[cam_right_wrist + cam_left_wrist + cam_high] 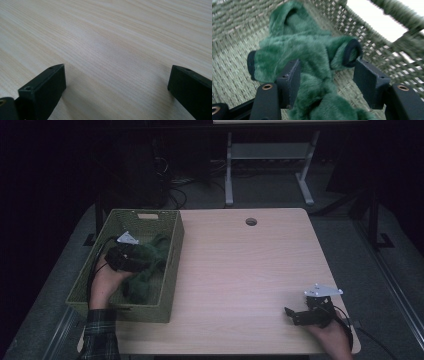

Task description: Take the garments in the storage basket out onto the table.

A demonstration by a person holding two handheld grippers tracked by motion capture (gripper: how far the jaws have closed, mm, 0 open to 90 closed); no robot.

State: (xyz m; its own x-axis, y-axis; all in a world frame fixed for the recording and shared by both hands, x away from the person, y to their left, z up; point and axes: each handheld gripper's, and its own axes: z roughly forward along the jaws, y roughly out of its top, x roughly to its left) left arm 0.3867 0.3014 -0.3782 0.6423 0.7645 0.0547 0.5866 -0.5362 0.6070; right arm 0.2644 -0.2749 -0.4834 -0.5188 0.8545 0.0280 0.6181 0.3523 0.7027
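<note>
- Grasping is the step in hand, I judge — the left gripper (131, 258), a black two-jaw tool held in the person's left hand (106, 282), sits down inside the olive-green woven rectangular basket (172, 270) with its jaws astride the dark green fluffy plush garment with black cuffs (312, 62).
- In the left gripper view the jaws stand partly spread. The near jaw at 7 o'clock brushes the pile of the fleece, while the one at 4 o'clock stands clear of it, just beside a black-rimmed cuff (352, 53). So the cloth lies between the pads but is not yet pinched.
- The next move, as I read it, calls for closing down on the thick fold that runs from 6 o'clock up between the jaws, then lifting straight up — the basket wall is close at 2 o'clock, and a sideways pull could snag the weave or tip the basket.
- The soft pile will likely compress a good deal, so a deep bite on the bunched middle looks safer than one on a loose sleeve end.
- Well apart, at 5 o'clock in the high view, the right gripper (294, 316) rests low over the pale wood-grain tabletop (105, 40), jaws spread wide with nothing between them.
- At 12 o'clock the table has a round cable hole (251, 222).
</note>
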